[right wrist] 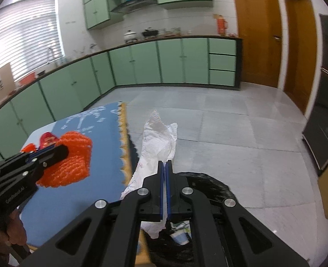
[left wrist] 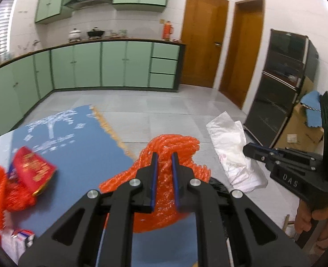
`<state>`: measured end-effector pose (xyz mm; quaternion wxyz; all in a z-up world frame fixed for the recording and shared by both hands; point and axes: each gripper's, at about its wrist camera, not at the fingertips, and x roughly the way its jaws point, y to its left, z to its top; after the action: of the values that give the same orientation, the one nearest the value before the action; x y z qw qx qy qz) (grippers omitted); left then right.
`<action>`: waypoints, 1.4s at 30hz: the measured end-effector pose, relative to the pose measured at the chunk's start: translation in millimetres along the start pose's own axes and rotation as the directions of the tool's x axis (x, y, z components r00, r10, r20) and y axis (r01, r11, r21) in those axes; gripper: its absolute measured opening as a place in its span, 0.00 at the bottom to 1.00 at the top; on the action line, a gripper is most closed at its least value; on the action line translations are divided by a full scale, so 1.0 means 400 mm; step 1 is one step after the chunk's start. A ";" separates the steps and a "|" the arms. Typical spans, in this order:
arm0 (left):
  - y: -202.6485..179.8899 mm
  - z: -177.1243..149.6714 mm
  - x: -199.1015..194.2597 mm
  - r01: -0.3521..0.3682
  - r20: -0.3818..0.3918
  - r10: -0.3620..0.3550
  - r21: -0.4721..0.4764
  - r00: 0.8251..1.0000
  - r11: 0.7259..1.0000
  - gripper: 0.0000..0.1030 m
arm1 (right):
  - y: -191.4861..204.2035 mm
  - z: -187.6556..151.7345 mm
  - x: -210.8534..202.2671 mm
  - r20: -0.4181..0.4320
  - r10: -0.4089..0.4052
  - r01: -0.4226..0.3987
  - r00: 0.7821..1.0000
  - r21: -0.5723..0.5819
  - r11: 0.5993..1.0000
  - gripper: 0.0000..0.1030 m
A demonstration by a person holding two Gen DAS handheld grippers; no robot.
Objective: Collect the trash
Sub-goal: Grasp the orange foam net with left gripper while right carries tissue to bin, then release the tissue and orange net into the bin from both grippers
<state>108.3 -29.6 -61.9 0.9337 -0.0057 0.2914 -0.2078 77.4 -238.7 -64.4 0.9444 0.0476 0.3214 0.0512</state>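
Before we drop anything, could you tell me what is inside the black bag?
In the black bag, some crumpled packaging shows; the right gripper and its white paper hide the rest.

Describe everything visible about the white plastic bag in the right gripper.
The white plastic bag is thin, crinkled and translucent-looking, with faint red and blue print low down. It is pinched by the shut right gripper, its crumpled upper part rising past the fingertips, its tail hanging below over the black trash bag. It hangs in the air beside the table edge.
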 end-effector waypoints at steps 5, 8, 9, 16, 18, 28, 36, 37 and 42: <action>-0.076 0.027 0.071 0.065 -0.005 -0.065 0.036 0.998 0.997 0.10 | -0.083 -0.009 0.000 -0.007 -0.052 0.053 0.999 0.044 0.998 0.02; -0.111 0.041 0.111 0.105 -0.009 -0.105 0.041 0.994 0.994 0.10 | -0.131 -0.014 0.004 -0.013 -0.082 0.082 0.997 0.067 0.994 0.02; -0.124 0.045 0.125 0.120 -0.012 -0.119 0.039 0.993 0.992 0.10 | -0.141 -0.016 0.005 -0.015 -0.088 0.089 0.996 0.072 0.993 0.02; -0.184 0.059 0.239 0.207 -0.046 -0.207 0.015 0.977 0.978 0.11 | -0.227 -0.049 0.022 -0.050 -0.139 0.145 0.989 0.119 0.982 0.02; -0.198 0.052 0.270 0.206 -0.075 -0.203 0.027 0.976 0.978 0.16 | -0.240 -0.054 0.031 -0.060 -0.141 0.148 0.988 0.124 0.981 0.02; -0.145 0.008 0.312 0.148 -0.159 -0.148 -0.013 0.976 0.989 0.39 | -0.247 -0.096 0.110 -0.133 -0.124 0.139 0.983 0.107 0.985 0.04; -0.065 0.010 0.263 0.102 -0.143 -0.111 -0.065 0.983 0.993 0.45 | -0.225 -0.123 0.151 -0.187 -0.112 0.133 0.976 0.105 0.986 0.30; -0.055 0.011 0.252 0.095 -0.137 -0.104 -0.071 0.985 0.993 0.46 | -0.220 -0.121 0.146 -0.182 -0.113 0.133 0.977 0.102 0.986 0.37; 0.018 0.010 0.165 0.017 -0.091 -0.027 -0.109 0.995 0.994 0.58 | -0.169 -0.079 0.110 -0.121 -0.112 0.120 0.986 0.063 0.991 0.65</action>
<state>162.2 -49.4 -95.3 0.9152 -0.0499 0.3453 -0.2018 97.3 -298.2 -124.2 0.9230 0.0585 0.3802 -0.0125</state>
